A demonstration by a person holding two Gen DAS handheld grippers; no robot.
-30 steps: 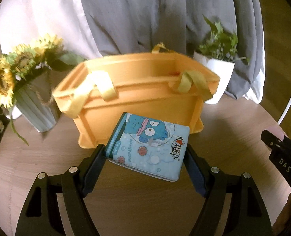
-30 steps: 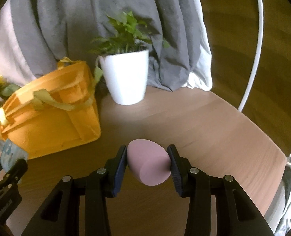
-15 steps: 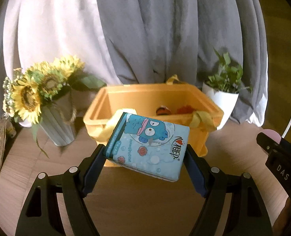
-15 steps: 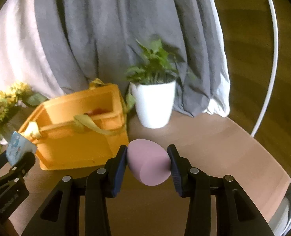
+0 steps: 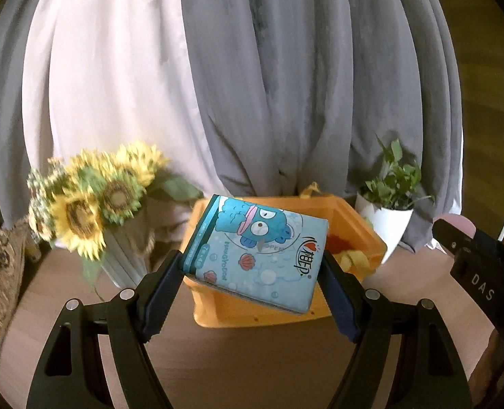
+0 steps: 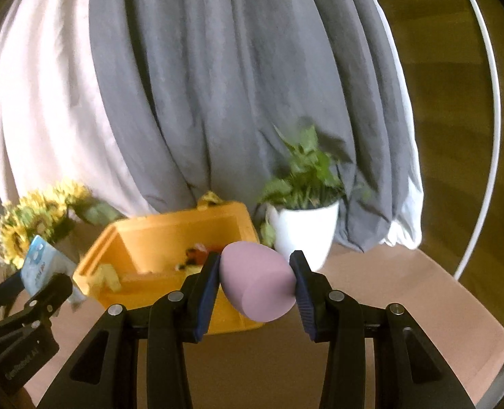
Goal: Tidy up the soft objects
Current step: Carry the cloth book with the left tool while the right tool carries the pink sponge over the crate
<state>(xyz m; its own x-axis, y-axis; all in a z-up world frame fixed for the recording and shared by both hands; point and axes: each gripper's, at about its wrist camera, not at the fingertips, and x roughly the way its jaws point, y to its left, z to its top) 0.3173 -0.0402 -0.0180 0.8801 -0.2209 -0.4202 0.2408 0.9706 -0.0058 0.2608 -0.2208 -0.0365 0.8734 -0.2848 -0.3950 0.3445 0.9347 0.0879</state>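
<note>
My left gripper (image 5: 253, 266) is shut on a soft blue tissue pack (image 5: 257, 252) printed with a cartoon fish, held tilted in the air in front of the orange fabric bin (image 5: 252, 310). In the right wrist view my right gripper (image 6: 256, 281) is shut on a pink egg-shaped sponge (image 6: 257, 286), held above the near right corner of the orange fabric bin (image 6: 156, 238). Several small red and yellow items lie inside the bin. The left gripper (image 6: 23, 293) with the tissue pack (image 6: 39, 266) shows at the left edge of that view.
A vase of sunflowers (image 5: 91, 211) stands left of the bin and a white pot with a green plant (image 6: 303, 231) to its right, all on a round wooden table (image 6: 388, 293). Grey and white curtains hang behind. A white hoop (image 6: 490, 136) stands at the right.
Both grippers have risen with their loads, so the bin now sits lower in both views and its inside shows. Each grip is unchanged.
</note>
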